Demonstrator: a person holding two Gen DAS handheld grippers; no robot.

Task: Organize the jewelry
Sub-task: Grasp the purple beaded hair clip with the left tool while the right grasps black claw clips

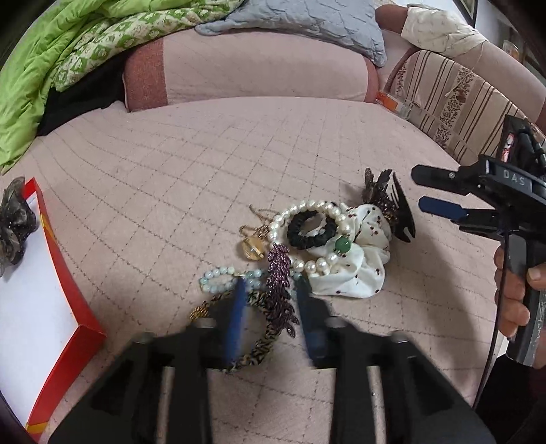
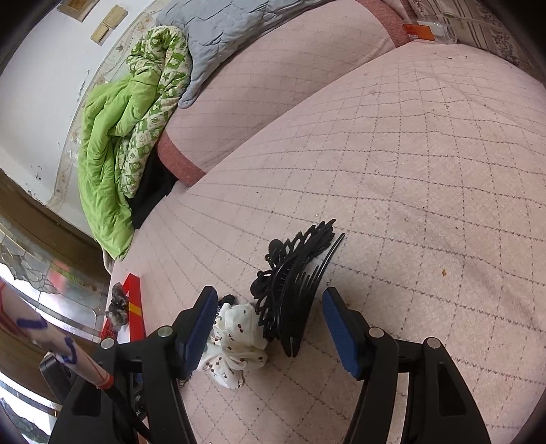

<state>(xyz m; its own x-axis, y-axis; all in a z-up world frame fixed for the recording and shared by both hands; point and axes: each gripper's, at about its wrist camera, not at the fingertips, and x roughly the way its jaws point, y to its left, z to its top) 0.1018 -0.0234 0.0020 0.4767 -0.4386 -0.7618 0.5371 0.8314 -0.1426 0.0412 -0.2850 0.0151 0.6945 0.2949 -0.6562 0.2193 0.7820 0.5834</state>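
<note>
The left hand-held gripper (image 1: 269, 293) hangs just over the near edge of the jewelry heap, its blue pads partly apart and blurred; a purple leaf-shaped clip (image 1: 279, 290) and a tiger-striped band (image 1: 259, 341) lie between them, though whether the pads press on either I cannot tell. Beside these lie pale blue beads (image 1: 218, 278), then a pearl string (image 1: 307, 218) ringing a black hair tie (image 1: 307, 232), a gold pendant (image 1: 252, 249), and a white spotted scrunchie (image 2: 235, 341). The right hand-held gripper (image 2: 269, 328) stands wide open, holding nothing, its ribbed blue pads either side of the scrunchie and a black lacy comb clip (image 2: 293, 287). All rests on a bed (image 2: 426, 191) covered in pale pink quilted cloth with a stitched diamond grid. At the left sits a red box (image 1: 58, 246) with a white floor and a dark gauzy scrunchie (image 1: 13, 218). Farther back lie a pink bolster (image 1: 256, 68), a grey quilted pillow (image 1: 300, 24) and a crumpled green quilt (image 2: 112, 147) against a white wall.
</note>
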